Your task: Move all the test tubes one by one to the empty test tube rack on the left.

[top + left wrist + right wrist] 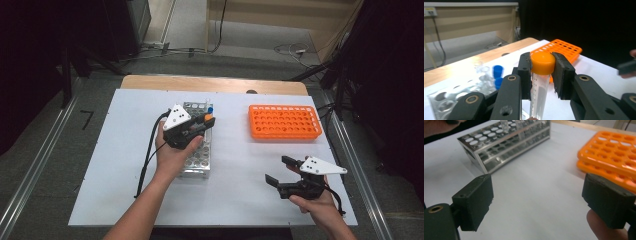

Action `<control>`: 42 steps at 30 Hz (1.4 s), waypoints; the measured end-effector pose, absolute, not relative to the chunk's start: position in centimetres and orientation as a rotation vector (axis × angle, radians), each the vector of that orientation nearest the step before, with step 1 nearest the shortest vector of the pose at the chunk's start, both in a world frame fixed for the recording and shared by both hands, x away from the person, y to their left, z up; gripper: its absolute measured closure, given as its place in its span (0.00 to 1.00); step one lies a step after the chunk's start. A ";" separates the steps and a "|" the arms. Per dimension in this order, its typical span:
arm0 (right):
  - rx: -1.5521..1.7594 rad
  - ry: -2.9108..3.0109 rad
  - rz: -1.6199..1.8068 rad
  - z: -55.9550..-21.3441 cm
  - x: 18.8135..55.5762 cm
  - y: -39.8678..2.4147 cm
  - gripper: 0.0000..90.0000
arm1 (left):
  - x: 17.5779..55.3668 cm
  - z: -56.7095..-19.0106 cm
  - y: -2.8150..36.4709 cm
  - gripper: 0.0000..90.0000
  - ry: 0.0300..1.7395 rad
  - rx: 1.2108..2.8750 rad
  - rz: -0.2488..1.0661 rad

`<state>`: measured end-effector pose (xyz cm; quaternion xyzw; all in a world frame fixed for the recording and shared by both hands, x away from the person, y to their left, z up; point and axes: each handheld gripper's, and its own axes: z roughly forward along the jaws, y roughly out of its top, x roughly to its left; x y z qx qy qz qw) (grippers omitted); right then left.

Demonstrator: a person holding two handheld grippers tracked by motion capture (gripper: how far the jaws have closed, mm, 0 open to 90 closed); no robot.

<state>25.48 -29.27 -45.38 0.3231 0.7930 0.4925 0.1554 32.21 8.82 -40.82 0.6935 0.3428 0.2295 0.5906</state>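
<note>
- Nearest the table's front edge, the right gripper [274,171] is hanging low over the white board [115,200], its jaws spread wide with nothing but bare surface between them in the right gripper view.
- The person's right hand [320,202] is wrapping the body of that tool from below, well clear of both racks.
- Moving in, the left hand [172,152] is carrying the left gripper [207,120] above the metal rack [197,167].
- Its jaws are pinching the tube [539,92] just under the orange cap [543,63], one pad on each side, with the clear body hanging straight down between them.
- So the tube is up in the air, over the metal rack and not seated in any hole.
- Handling, as I'm judging it: the tube is looking like light, thin-walled clear plastic, stiff but smooth, so it is liable to slip or swing if squeezed low on the barrel.
- The cap's shoulder is giving the pads a ledge, which is the sensible place to be taking hold, and that is where the grip is sitting.
- Two blue caps [497,70] are standing in the metal rack beside the carried tube.
- Farther back and to the right, the orange rack [285,121] is lying flat, every visible hole looking free.
</note>
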 end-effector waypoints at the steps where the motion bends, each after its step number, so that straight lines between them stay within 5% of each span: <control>1: 0.933 2.268 1.405 -45.6 25.4 -29.7 0.10 | 32.5 -40.9 8.9 0.78 0.811 1.606 0.535; 25: 1.041 2.210 1.358 -46.8 25.6 -32.9 0.11 | 32.9 -42.7 8.2 0.76 0.873 1.698 0.536; 32: 1.048 2.198 1.356 -46.9 25.9 -33.1 0.11 | 32.6 -42.8 8.3 0.60 0.862 1.697 0.495; 42: 1.056 2.170 1.358 -47.1 26.2 -33.2 0.10 | 30.2 -42.8 10.0 0.19 0.850 1.666 0.441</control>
